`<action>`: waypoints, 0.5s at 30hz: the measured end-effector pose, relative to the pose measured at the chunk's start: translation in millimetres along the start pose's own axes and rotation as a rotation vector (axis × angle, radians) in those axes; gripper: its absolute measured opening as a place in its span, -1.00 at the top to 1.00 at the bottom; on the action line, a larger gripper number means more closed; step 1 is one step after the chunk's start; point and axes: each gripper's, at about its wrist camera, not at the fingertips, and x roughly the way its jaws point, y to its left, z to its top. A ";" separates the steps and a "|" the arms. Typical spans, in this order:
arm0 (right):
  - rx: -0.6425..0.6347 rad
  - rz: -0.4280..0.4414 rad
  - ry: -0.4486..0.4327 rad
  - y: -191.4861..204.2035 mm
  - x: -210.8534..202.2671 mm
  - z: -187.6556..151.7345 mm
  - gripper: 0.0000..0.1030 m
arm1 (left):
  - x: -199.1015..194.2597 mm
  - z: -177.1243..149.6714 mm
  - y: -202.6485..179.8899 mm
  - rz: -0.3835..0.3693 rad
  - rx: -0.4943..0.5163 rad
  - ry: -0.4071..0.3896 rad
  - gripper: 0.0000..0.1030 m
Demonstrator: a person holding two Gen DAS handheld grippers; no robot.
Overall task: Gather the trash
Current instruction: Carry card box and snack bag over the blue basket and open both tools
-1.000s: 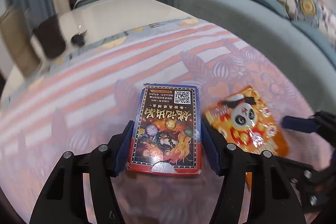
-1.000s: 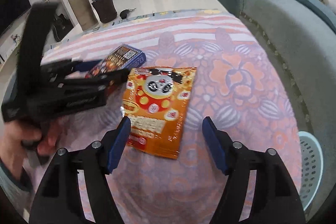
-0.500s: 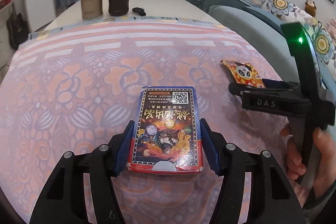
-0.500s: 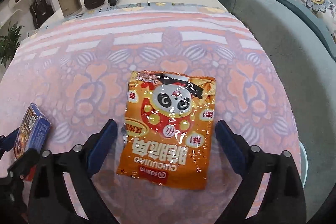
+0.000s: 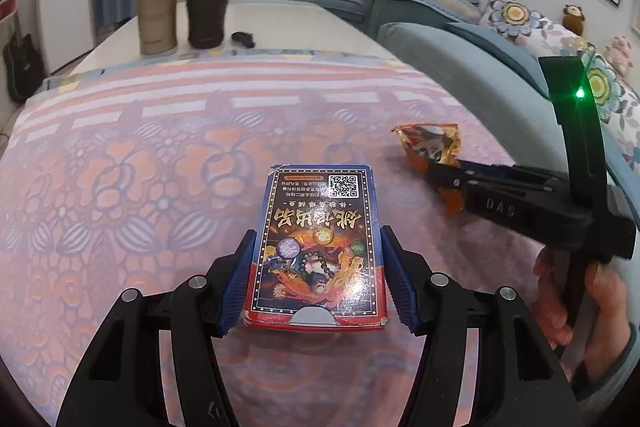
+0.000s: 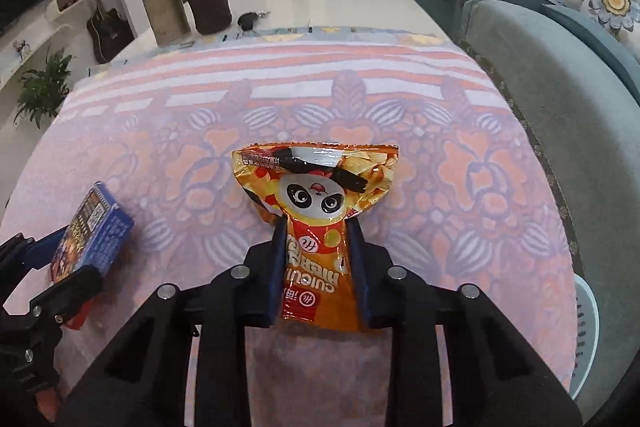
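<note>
Right wrist: right gripper (image 6: 316,259) fingers pinch the snack bag (image 6: 316,211); left gripper (image 5: 316,283) fingers clamp the card box (image 5: 316,247).

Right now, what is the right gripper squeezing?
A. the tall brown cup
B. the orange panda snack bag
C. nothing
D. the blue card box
B: the right gripper has its jaws pinched tight on the orange panda snack bag, crumpling its middle, while the blue card box sits in the other gripper.

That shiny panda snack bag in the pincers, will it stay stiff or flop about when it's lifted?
Probably floppy: the panda snack bag already crumples where the right gripper pinches it, its top flaring. It looks flat, so likely light. The glossy film may be slippery.
</note>
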 end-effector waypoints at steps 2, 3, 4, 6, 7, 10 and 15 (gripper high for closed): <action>0.016 0.020 -0.028 -3.4 -12.5 -3.0 0.50 | -3.8 2.1 -8.9 -0.018 0.015 -0.014 -0.12; 0.023 0.022 -0.043 -6.1 -19.5 -4.2 0.50 | -5.7 3.2 -13.1 -0.031 0.019 -0.020 -0.12; 0.033 0.021 -0.063 -9.9 -28.8 -4.9 0.50 | -9.1 4.4 -20.0 -0.052 0.023 -0.028 -0.12; 0.054 0.026 -0.103 -20.3 -47.9 -5.4 0.50 | -14.9 7.3 -32.3 -0.092 0.034 -0.047 -0.12; 0.061 0.024 -0.120 -24.1 -55.9 -4.9 0.50 | -17.1 9.3 -39.9 -0.110 0.042 -0.055 -0.12; 0.098 0.019 -0.177 -47.3 -87.2 -6.2 0.50 | -22.5 17.2 -69.0 -0.147 0.083 -0.080 -0.12; 0.184 -0.024 -0.257 -98.7 -135.8 -16.1 0.50 | -32.1 33.6 -130.8 -0.234 0.175 -0.133 -0.12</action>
